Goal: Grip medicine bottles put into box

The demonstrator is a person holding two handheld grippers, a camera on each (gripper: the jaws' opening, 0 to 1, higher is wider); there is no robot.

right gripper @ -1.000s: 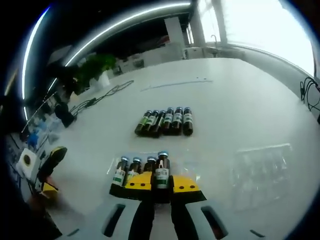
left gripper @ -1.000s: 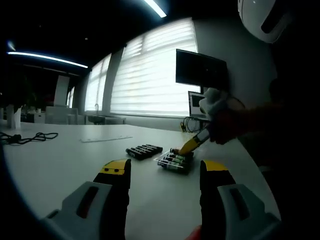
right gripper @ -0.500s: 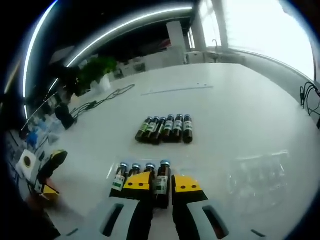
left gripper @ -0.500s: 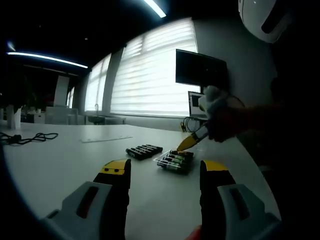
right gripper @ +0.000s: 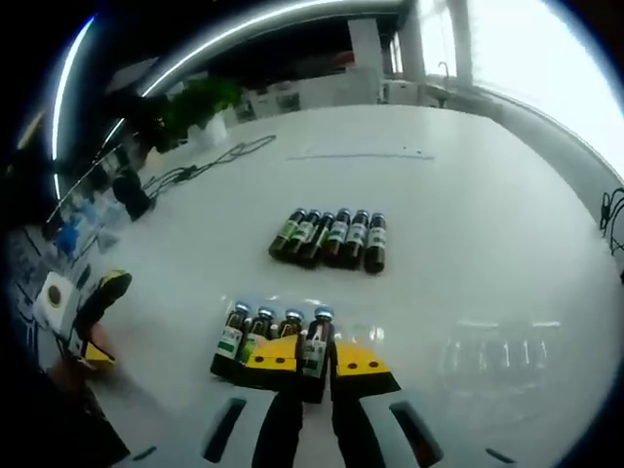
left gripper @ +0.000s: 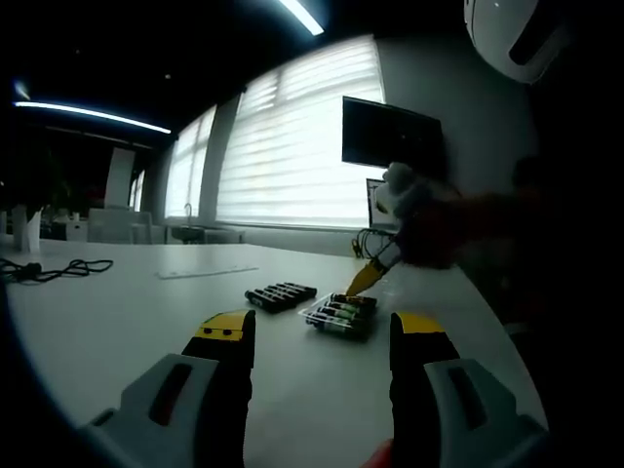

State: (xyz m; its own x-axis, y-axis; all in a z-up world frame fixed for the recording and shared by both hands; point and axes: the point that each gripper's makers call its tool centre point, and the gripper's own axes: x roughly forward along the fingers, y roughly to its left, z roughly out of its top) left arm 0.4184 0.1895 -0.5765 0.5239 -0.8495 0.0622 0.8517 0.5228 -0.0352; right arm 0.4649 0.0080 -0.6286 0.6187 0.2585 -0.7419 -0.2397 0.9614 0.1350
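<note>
green-labelled medicine bottle (right gripper: 315, 353) pinched by right gripper (right gripper: 314, 363), writing illegible.

Left tongs (left gripper: 317, 336) agape, right tongs (right gripper: 303, 359) seemingly pinched

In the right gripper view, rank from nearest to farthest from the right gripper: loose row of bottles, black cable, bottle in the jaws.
1. Bottle in the jaws, between the right gripper tips.
2. Loose row of bottles, mid-table beyond.
3. Black cable, far, upper left.
</note>
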